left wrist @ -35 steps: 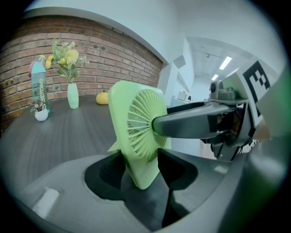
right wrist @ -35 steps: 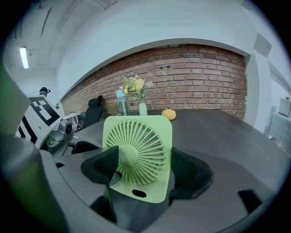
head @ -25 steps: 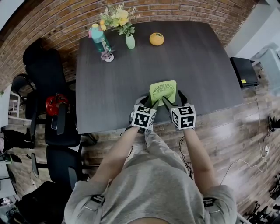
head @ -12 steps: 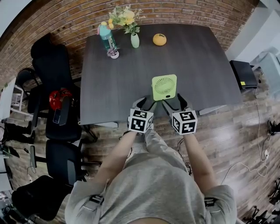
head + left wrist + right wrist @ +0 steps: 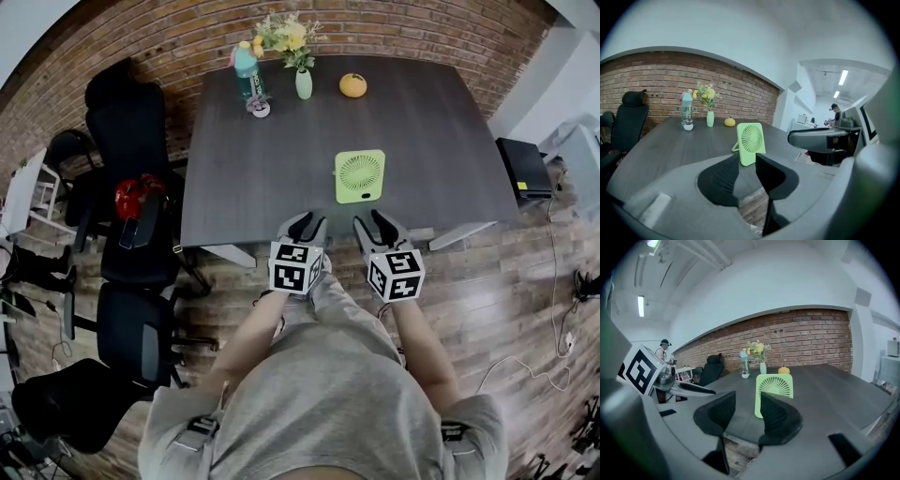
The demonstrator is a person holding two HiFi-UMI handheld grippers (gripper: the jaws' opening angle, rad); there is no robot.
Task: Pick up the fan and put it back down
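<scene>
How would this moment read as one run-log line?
fan: upright on table, free | left tool: empty, jaws just closed partway | right tool: empty, jaws just closed partway

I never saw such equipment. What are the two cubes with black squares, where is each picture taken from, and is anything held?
A person holds a two-fingered tool in each hand: the left gripper and the right gripper. The marked cubes belong to them. One picture comes from a camera on the person's head, looking down; the other two from a camera on each gripper, looking along its fingers. On the table stand a green fan, near the person, and farther away a bottle, a vase of flowers and a round orange object. Nothing is held: both pairs of fingers have just been closing partway on empty air, and the fan stands beyond them.
</scene>
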